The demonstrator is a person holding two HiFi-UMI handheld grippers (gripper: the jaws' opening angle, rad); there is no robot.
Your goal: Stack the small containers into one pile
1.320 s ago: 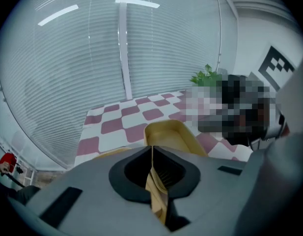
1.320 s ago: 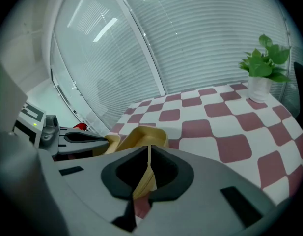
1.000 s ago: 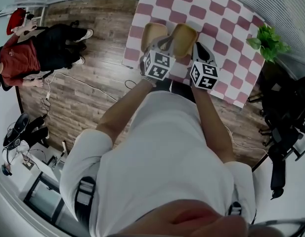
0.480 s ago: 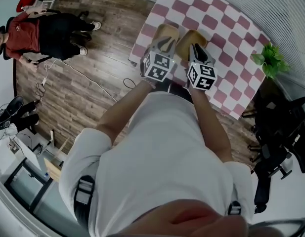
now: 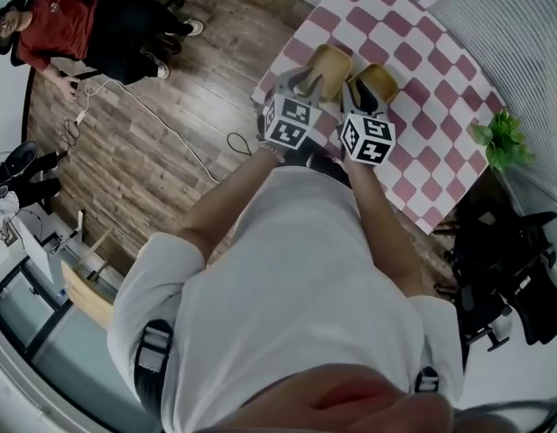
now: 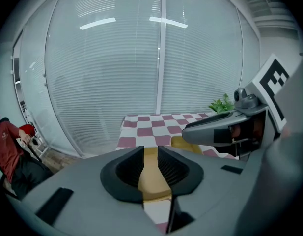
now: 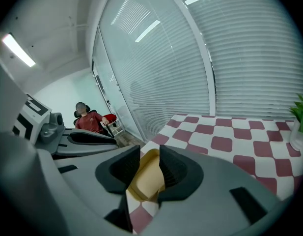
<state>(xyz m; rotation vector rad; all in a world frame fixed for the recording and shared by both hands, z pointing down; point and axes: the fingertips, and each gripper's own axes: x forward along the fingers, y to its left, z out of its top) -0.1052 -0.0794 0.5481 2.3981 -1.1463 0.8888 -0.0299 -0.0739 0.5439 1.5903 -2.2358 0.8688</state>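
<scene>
Left container (image 5: 330, 59) and right container (image 5: 379, 78) sit mouth-up, side by side and unstacked, long axes running away from the operator, near the checkered table's (image 5: 413, 52) near edge. Left gripper (image 6: 151, 154) has its jaws apart, with the left container in the gap. Right gripper (image 7: 150, 156) has just been opening, the right container loose between its pads. The cloth runs on to a plant (image 5: 502, 138) at the far corner.

On the checked table (image 5: 418, 57), the left container (image 5: 329, 59) and the right container (image 5: 383, 79) sit side by side. The left gripper (image 5: 304, 81) reaches the first. The right gripper (image 5: 360, 98), its jaws just opened wider, is at the second's near rim.
</scene>
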